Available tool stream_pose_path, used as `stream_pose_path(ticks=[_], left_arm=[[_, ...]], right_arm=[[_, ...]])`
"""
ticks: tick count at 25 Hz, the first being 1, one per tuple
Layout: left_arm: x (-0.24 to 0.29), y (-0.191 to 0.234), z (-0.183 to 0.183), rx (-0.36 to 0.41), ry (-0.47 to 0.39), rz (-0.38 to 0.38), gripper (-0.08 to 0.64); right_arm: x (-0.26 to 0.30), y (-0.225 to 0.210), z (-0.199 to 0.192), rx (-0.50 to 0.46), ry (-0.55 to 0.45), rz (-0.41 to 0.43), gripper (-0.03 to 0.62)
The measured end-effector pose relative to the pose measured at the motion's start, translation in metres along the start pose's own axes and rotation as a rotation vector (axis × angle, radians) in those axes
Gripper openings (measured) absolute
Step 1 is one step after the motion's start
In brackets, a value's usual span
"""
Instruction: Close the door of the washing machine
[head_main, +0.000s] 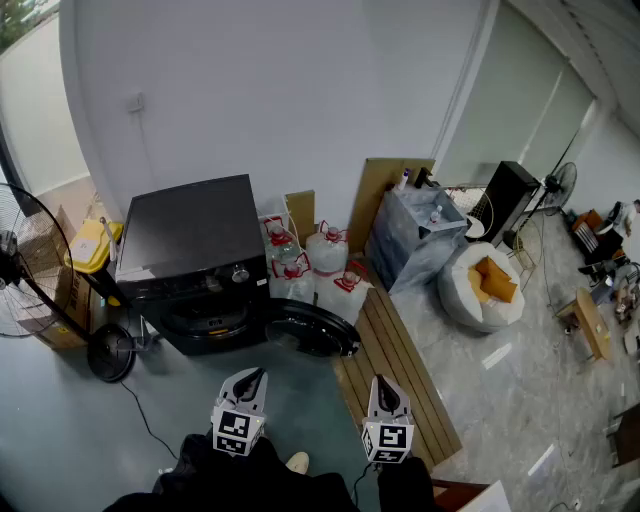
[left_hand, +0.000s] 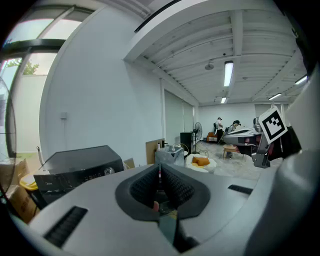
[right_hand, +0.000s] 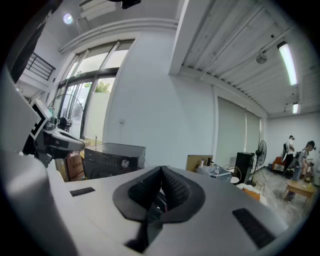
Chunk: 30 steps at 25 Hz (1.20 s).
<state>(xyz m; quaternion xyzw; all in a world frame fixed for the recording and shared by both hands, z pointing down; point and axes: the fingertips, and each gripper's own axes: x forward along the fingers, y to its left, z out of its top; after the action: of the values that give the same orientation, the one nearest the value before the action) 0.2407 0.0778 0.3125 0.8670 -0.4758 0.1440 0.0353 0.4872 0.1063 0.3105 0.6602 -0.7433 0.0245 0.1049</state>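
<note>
The black washing machine (head_main: 188, 238) stands against the white wall, and its round drum opening (head_main: 207, 322) faces me. Its round dark door (head_main: 312, 329) hangs swung open to the right, low over the floor. My left gripper (head_main: 254, 374) is held in front of the machine, below the door, shut with nothing in it. My right gripper (head_main: 385, 381) is over the wooden slats to the right, also shut and empty. The left gripper view has the machine (left_hand: 75, 169) at the left beyond the closed pads (left_hand: 165, 187). In the right gripper view the machine (right_hand: 113, 157) is left of the meeting jaws.
A standing fan (head_main: 30, 262) and its cable are left of the machine, by a yellow container (head_main: 91, 244) and cardboard boxes. Water jugs (head_main: 325, 255), a wrapped grey crate (head_main: 417, 236) and a beanbag (head_main: 481, 285) stand to the right. Wooden slats (head_main: 405, 375) lie on the floor.
</note>
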Motion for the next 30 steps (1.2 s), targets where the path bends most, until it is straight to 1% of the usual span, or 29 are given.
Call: stream_pose_path(ticks=[4,8,12,16,21,23,27,30], left_arm=[[0.009,-0.003,0.018,0.001,-0.032,0.013,0.034],[0.018,-0.006,0.032,0.003,-0.064,0.001,0.034],[0.02,-0.013,0.021,0.008,-0.038,-0.023,0.034],[0.021,-0.007,0.011,-0.004,-0.013,-0.018,0.034],[0.021,0.001,-0.014,-0.02,0.015,-0.006,0.034],[0.028,0.003,-0.029,-0.016,0.03,-0.003,0.034],[0.048,0.009,-0.059,-0.02,0.066,0.002,0.034],[0.063,0.012,-0.083,-0.033,0.106,-0.004,0.034]], right_arm=[[-0.006,-0.02,0.006,0.011,-0.011,-0.014,0.017],[-0.005,-0.018,0.002,0.017,-0.014,-0.005,0.017],[-0.002,-0.015,-0.005,0.025,-0.003,-0.009,0.017],[0.007,-0.011,-0.012,0.024,0.013,-0.001,0.017],[0.025,-0.004,-0.047,0.026,0.068,0.021,0.017],[0.038,-0.002,-0.066,0.031,0.083,0.03,0.017],[0.07,0.009,-0.105,0.006,0.124,0.064,0.017],[0.09,0.021,-0.138,0.022,0.167,0.085,0.017]])
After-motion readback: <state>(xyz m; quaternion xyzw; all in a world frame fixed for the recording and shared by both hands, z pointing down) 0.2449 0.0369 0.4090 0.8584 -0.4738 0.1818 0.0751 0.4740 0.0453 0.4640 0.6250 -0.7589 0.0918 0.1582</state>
